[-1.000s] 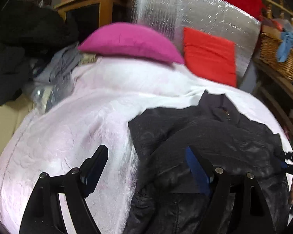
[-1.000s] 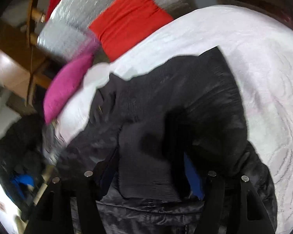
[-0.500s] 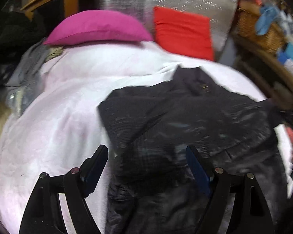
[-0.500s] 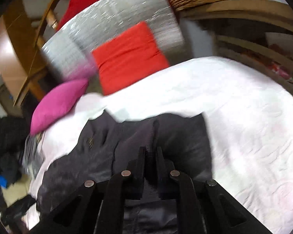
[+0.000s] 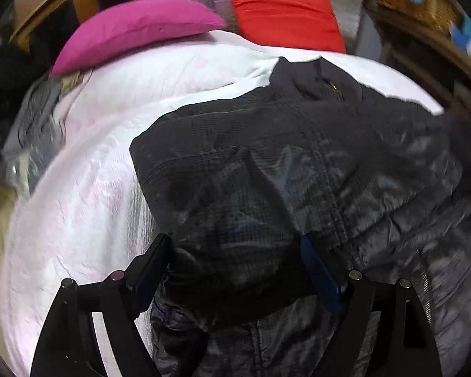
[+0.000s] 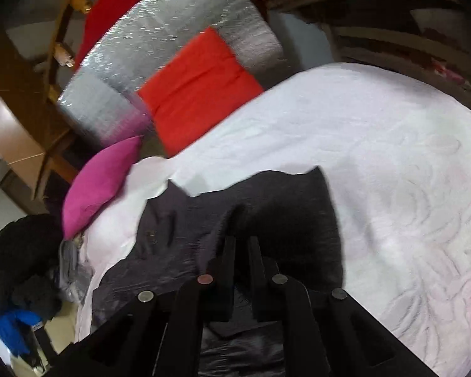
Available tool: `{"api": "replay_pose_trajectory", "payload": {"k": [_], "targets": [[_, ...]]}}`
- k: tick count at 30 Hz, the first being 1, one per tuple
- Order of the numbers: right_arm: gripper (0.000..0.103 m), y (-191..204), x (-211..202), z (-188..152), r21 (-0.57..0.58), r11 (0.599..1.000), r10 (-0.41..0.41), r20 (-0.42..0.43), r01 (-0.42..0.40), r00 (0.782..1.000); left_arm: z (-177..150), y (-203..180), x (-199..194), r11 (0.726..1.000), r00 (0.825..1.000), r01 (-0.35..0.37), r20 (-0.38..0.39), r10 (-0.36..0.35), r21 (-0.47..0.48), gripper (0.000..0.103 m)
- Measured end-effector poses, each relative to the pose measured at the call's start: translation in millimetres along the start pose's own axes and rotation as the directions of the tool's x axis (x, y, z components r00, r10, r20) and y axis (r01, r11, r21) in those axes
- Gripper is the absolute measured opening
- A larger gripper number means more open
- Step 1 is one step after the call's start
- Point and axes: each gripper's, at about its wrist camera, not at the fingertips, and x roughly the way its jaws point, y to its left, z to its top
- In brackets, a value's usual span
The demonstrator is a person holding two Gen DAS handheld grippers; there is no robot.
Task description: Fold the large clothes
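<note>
Here, jacket [image 5: 298,163] between left jaws.

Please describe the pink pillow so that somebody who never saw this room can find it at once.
Look at the bed with the white cover; a black jacket lies spread on it. At the far end, beside a flat red cushion, lies the pink pillow. It alone is magenta and plump.
</note>
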Motion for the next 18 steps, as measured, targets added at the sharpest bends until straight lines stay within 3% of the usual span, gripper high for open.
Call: {"api": "replay_pose_trajectory", "payload": {"k": [3,6,10,18], "targets": [[0.009,14.6,5.2,-6.7,-0.104,0.991,-0.09,0.004,0.089,0.996,0.2,4.1,-2.9,0.999,1.0,0.019,-0.001,-0.019,-0.027,0.084],[0.009,12.6,0.4,-5.7,-0.089,0.986,-0.142,0.027,0.143,0.99,-1.3,7.8,-3.2,0.999,1.0,0.03,0.002,-0.03,-0.045,0.084],[0.01,14.8,-15.2,-2.1,-0.086,0.987,-0.125,0.1,0.134,0.987,-4.7,-0.4,-3.3,1.0,1.0,-0.005,0.012,0.006,-0.025,0.084],[0.013,59.3,-15.9,-19.4,-0.292,0.944,-0.113,0.155,0.155,0.981,-4.0,-3.1,-0.4,0.999,0.999,-0.027,0.02,0.027,-0.026,0.085]]}}
